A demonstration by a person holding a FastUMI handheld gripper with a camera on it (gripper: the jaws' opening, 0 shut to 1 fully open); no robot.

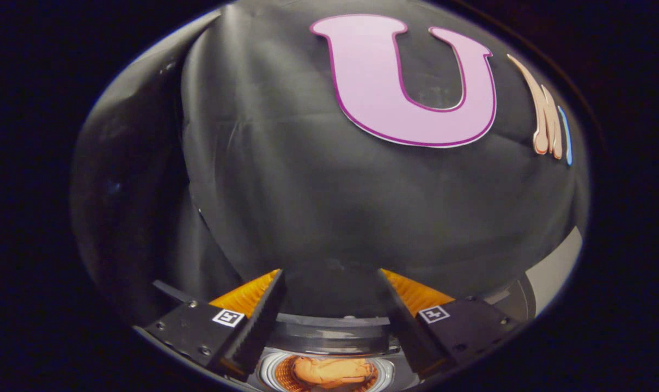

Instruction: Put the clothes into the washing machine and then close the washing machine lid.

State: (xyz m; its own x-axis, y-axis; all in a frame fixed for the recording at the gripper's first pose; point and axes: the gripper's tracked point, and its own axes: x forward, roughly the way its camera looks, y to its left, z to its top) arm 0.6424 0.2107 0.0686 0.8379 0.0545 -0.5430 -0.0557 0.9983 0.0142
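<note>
My gripper point(329, 277) is open, its two fingers spread wide with nothing between them, raised and pointing at the booth's black cloth wall. Below and between the fingers I see the washing machine point(335, 329), a dark rounded top with a round drum opening ringed in pale metal. Inside the drum lies an orange piece of clothing point(332, 372), crumpled, seen from above. The machine's lid is not clearly told apart from its dark rim; the opening stands uncovered.
The black cloth wall point(318, 179) hangs close ahead, beyond the fingers. A pale grey surface point(555, 272) shows to the right of the machine, beside the right finger.
</note>
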